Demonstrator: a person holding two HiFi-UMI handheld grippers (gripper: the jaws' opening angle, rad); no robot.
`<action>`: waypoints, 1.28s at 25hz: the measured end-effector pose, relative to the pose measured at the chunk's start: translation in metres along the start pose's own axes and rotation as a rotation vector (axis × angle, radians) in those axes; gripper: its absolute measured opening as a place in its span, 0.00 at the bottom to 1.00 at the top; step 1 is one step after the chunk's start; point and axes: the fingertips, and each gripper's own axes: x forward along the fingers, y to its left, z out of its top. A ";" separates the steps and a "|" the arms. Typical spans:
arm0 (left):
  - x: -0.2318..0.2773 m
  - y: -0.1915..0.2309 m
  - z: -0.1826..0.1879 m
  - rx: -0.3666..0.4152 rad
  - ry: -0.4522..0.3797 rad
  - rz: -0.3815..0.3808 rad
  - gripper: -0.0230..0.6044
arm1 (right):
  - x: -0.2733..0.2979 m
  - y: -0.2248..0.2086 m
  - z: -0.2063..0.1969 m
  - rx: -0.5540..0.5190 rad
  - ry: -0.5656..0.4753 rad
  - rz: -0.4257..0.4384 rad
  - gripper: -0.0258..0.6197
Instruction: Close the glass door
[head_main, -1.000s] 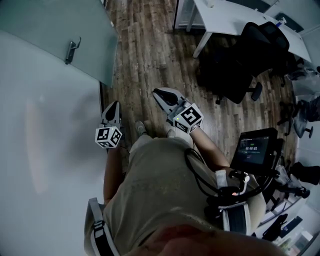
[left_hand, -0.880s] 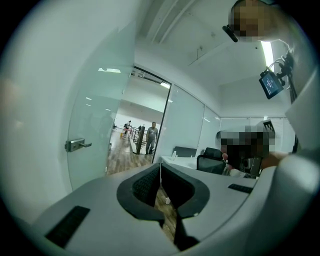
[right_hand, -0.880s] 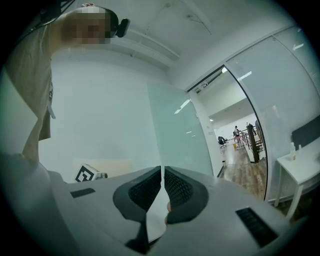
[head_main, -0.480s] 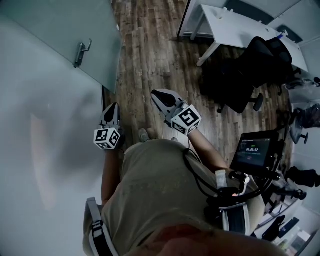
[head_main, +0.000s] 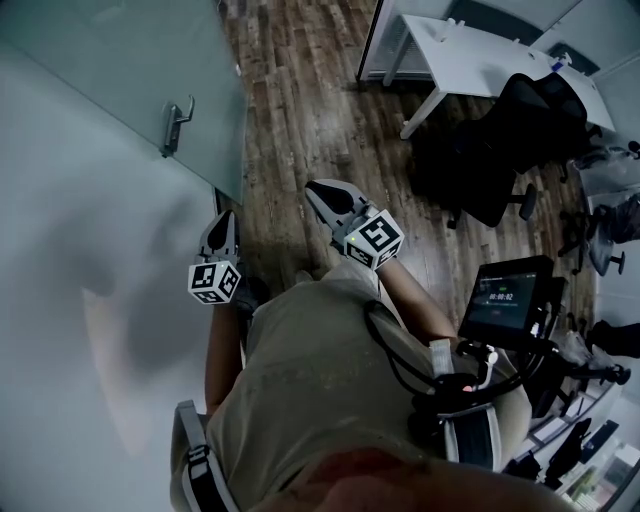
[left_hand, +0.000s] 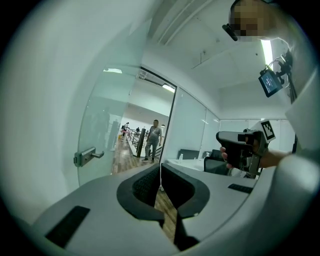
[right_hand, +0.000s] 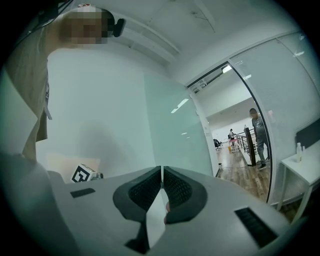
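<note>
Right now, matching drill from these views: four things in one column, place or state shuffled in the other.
Things:
1. door handle
2. left gripper
3. office chair
4. screen

Place or state:
A. jaws shut, nothing between them
B. on the glass door, upper left of the head view
C. lit, lower right of the head view
D. black, beside the white desk

Pairs: 1-B, 2-A, 3-D, 4-C

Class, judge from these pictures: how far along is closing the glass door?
Done: nothing; the glass door stands open. In hand: left hand-held gripper and right hand-held gripper are shut, empty, short of its handle. Left: reach the door and swing it closed.
</note>
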 end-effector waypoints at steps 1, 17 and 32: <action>0.000 0.007 0.000 -0.002 0.001 0.002 0.07 | 0.004 0.001 0.000 -0.002 -0.003 -0.001 0.07; 0.059 0.033 0.014 -0.031 0.012 0.079 0.07 | 0.048 -0.061 0.033 0.004 -0.014 0.068 0.07; 0.148 -0.003 0.017 -0.059 -0.011 0.102 0.07 | 0.049 -0.146 0.043 0.000 0.033 0.124 0.07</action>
